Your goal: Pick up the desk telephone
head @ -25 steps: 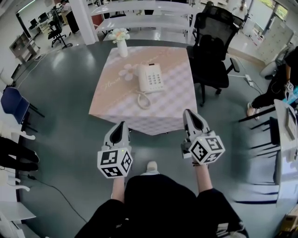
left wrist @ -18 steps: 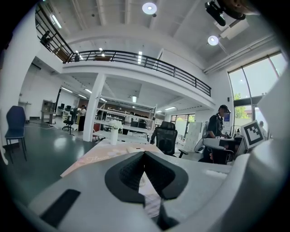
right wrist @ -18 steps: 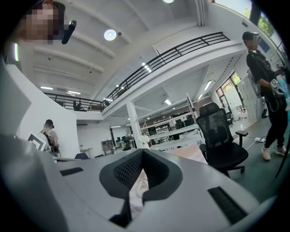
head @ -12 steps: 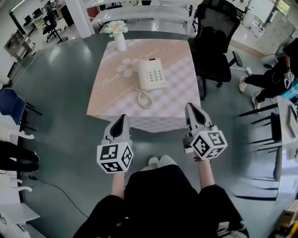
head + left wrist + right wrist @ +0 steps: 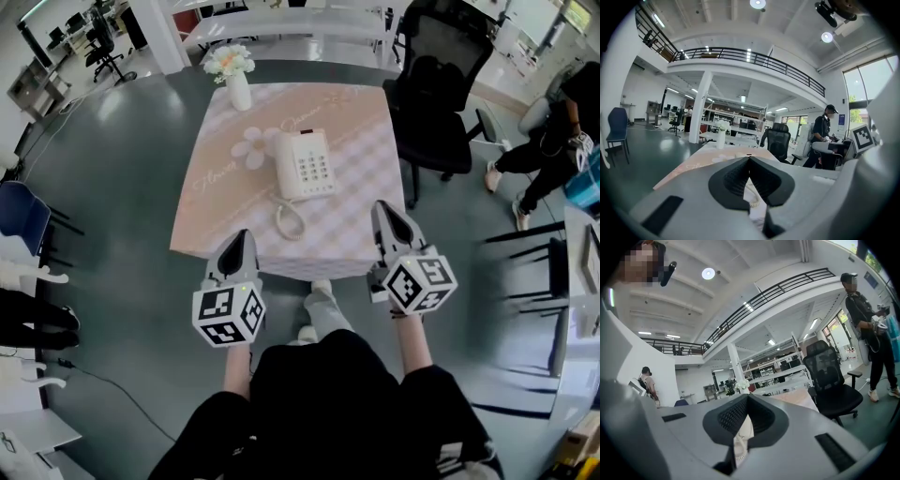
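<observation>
- Task not yet begun: the desk telephone (image 5: pixel 305 164) sits untouched in the middle of the table (image 5: pixel 202 225), at twelve o'clock from me.
- My left tongs (image 5: pixel 241 239) and right tongs (image 5: pixel 384 211) hover at the near edge, both clenched on nothing; opening and grasping remain.
- Cursive lettering (image 5: pixel 210 177) on the tablecloth (image 5: pixel 361 187) is too small to read.

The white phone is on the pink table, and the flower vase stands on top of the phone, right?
No. The head view shows the vase on the far corner of the table, apart from the phone. The rest is right.
</observation>
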A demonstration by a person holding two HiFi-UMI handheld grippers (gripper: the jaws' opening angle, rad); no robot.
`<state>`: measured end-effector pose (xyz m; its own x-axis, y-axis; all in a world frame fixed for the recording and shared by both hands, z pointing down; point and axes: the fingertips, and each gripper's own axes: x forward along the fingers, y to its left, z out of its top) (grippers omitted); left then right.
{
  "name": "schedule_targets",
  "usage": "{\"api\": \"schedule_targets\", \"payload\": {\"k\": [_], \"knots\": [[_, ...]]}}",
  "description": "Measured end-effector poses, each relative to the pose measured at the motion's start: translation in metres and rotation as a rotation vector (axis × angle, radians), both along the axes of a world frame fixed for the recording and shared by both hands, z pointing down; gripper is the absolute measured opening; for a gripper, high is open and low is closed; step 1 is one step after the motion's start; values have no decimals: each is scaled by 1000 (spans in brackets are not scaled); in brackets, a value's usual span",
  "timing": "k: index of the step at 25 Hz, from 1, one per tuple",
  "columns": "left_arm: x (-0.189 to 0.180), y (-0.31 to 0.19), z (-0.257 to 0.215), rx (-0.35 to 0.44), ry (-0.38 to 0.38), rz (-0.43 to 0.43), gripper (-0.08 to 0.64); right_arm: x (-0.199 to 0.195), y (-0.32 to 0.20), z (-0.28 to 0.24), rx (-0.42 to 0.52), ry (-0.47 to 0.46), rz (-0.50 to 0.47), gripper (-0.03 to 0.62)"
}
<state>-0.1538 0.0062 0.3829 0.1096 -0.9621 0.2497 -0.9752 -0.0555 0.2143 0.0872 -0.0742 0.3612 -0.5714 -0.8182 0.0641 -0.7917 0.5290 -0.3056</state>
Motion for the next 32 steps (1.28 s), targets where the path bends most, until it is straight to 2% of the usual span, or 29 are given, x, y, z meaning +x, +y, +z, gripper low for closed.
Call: {"api": "schedule_targets", "payload": {"k": [10,17,21,26,29,32], "knots": [[-5,-90,6,-27,-17,-50,-2,-11,-98,10,-40,-21,-47,-8],[-5,-137,22,-89,-23,-48,-2,-17,-150,26,-77,-10,-80,-8],[-1,-159,36,-126,-19,-34,-2,-24,-174,42,-124,-6,-114,-8],[-2,-183,58,-168,22,-39,-2,-35,-196,67,-171,27,-151,-8],[-4,-196,68,-191,5,-24,-2,-43,-209,82,-202,44,-165,-8],[-4,-207,81,-229,26,2,-2,-52,-219,97,-229,56,-177,-8]]}}
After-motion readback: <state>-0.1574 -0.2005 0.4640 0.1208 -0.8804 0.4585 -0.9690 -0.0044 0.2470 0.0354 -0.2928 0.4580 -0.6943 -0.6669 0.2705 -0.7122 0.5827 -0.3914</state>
